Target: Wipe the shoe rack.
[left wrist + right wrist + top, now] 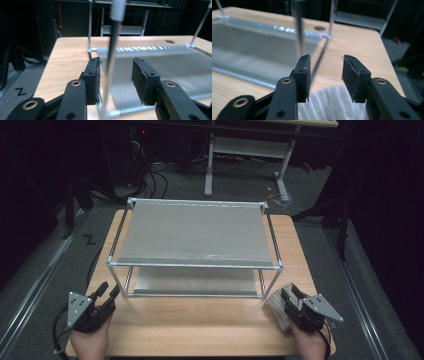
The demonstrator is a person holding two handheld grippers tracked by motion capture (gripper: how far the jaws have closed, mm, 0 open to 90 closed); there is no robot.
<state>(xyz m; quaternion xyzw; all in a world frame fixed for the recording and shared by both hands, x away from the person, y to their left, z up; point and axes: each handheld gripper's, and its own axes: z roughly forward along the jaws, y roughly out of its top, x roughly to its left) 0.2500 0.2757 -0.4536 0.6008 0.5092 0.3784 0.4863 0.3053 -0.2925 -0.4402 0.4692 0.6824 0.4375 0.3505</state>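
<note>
Pick-up step in hand: right hand-held gripper [285,293] spread, unclamped, over striped cloth [276,307] at desk [200,330] near-right corner beside rack [195,265]; left hand-held gripper [111,291] spread, straddling rack's near-left post without pinching; next, lower right jaws and pinch cloth.

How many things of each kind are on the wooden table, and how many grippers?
Metal two-level rack: 1
Striped cloth: 1
Grippers: 2, left gripper and right gripper
Total: 4
</note>
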